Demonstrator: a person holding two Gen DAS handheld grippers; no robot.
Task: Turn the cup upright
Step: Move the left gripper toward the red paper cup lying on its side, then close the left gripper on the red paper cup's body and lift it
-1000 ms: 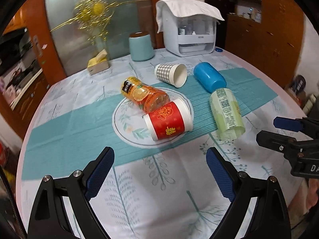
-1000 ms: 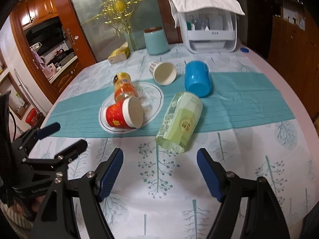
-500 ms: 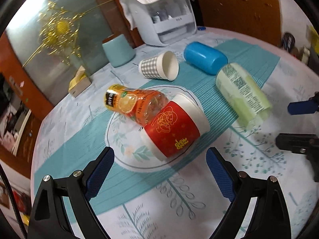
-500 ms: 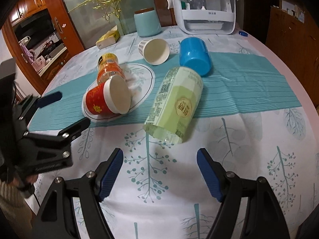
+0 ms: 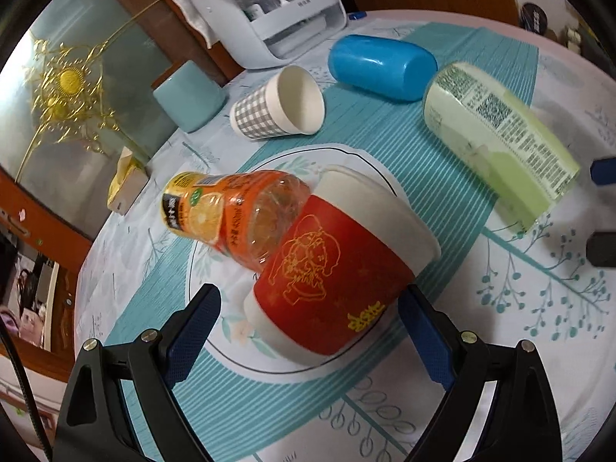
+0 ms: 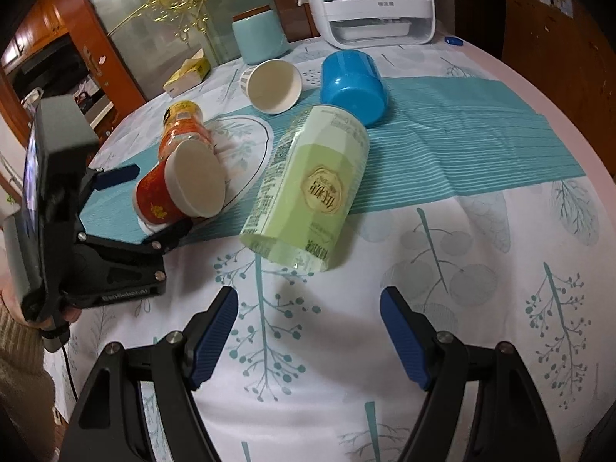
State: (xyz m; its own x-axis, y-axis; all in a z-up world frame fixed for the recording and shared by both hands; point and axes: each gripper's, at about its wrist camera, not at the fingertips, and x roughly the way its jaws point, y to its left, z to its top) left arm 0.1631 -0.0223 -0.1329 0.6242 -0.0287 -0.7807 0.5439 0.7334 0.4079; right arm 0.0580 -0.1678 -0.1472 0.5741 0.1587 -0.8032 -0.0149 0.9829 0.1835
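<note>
A red cup with a white lid [image 5: 338,269] lies on its side on a round plate print [image 5: 238,331], leaning on an orange juice bottle [image 5: 231,211]. My left gripper [image 5: 308,331] is open, its fingers on either side of the red cup's base end, apart from it. In the right wrist view the red cup [image 6: 181,192] lies between the left gripper's fingers [image 6: 169,235]. My right gripper [image 6: 308,338] is open and empty, just short of a pale green cup [image 6: 308,192] lying on its side.
A checked paper cup [image 5: 281,104] and a blue cup [image 5: 381,65] lie on their sides farther back. A teal jar [image 5: 188,96], a white dispenser [image 5: 261,11] and a yellow tissue box [image 5: 127,184] stand at the back. The table edge curves at the right [image 6: 539,88].
My left gripper has moved forward and tilted, so its open fingers now straddle the red cup. My right gripper has moved closer to the green cup.
</note>
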